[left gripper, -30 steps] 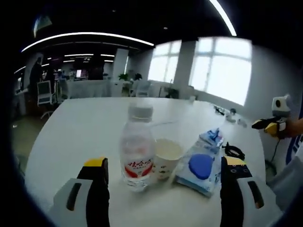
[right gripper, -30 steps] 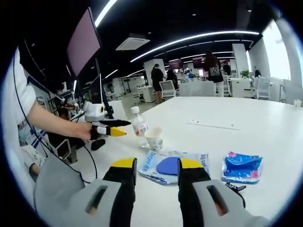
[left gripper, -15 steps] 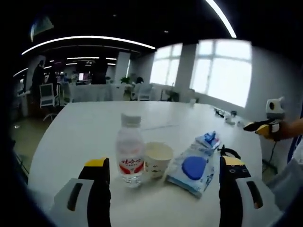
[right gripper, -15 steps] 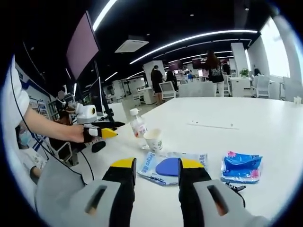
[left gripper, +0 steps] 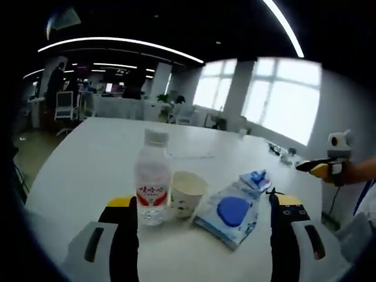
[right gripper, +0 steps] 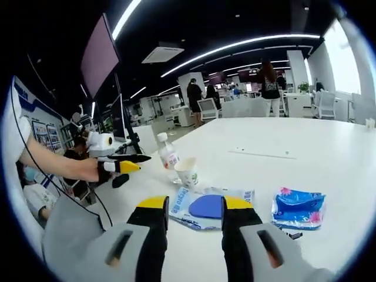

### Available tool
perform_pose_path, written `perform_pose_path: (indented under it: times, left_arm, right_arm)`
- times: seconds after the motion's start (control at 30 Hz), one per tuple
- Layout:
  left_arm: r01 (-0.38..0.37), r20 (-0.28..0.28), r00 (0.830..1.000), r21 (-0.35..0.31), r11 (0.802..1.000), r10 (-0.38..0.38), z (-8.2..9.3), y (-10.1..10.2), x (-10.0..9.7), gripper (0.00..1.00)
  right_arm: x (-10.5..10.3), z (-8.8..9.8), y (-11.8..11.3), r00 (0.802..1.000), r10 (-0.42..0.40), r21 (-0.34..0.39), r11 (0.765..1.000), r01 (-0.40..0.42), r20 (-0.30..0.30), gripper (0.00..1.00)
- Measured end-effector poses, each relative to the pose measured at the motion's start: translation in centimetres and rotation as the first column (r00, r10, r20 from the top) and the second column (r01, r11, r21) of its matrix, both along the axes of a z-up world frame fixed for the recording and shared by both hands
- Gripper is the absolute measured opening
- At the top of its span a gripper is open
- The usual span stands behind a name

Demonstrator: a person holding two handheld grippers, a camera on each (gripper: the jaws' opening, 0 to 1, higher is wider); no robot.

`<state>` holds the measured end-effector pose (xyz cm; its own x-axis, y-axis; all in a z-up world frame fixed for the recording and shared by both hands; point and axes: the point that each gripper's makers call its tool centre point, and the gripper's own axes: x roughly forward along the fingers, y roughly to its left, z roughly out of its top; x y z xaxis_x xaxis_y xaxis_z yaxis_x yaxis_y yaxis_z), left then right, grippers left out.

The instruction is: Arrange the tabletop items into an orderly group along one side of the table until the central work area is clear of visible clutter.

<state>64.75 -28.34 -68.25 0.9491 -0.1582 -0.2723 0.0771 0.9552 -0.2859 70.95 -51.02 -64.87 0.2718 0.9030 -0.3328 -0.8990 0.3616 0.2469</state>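
The left claw (left gripper: 198,205) partly hides the water bottle's (left gripper: 152,185) base.

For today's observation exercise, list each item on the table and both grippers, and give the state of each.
Water bottle: upright, capped.
Paper cup: upright, open-topped, beside the bottle.
Wipes pack: lying flat, blue lid closed.
Blue packet: lying flat, apart from the wipes pack.
Left gripper: open, holding nothing.
Right gripper: open, empty, above the table.

Near the table's (right gripper: 305,147) edge stand an upright capped water bottle (left gripper: 152,185) and paper cup (left gripper: 187,194), touching; beside them lie a wipes pack (left gripper: 230,212) and a blue packet (right gripper: 298,206).
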Motion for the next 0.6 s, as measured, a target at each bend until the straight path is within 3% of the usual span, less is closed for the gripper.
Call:
perform_pose_path:
  times: [0.37, 0.6]
  left_arm:
    - [-0.027, -0.057, 0.998, -0.072, 0.997, 0.023, -1.9, -2.4, -1.0, 0.89]
    - [-0.047, -0.104, 0.994, -0.122, 0.991, 0.035, -3.8, -4.2, -1.4, 0.87]
  right_arm:
    - [1.2, -1.5, 0.1, 0.999, 0.003, -0.029, 1.000, -0.004, -0.042, 0.33]
    - [3.3, -3.0, -0.3, 0.997, -0.027, -0.066, 0.998, 0.022, -0.076, 0.33]
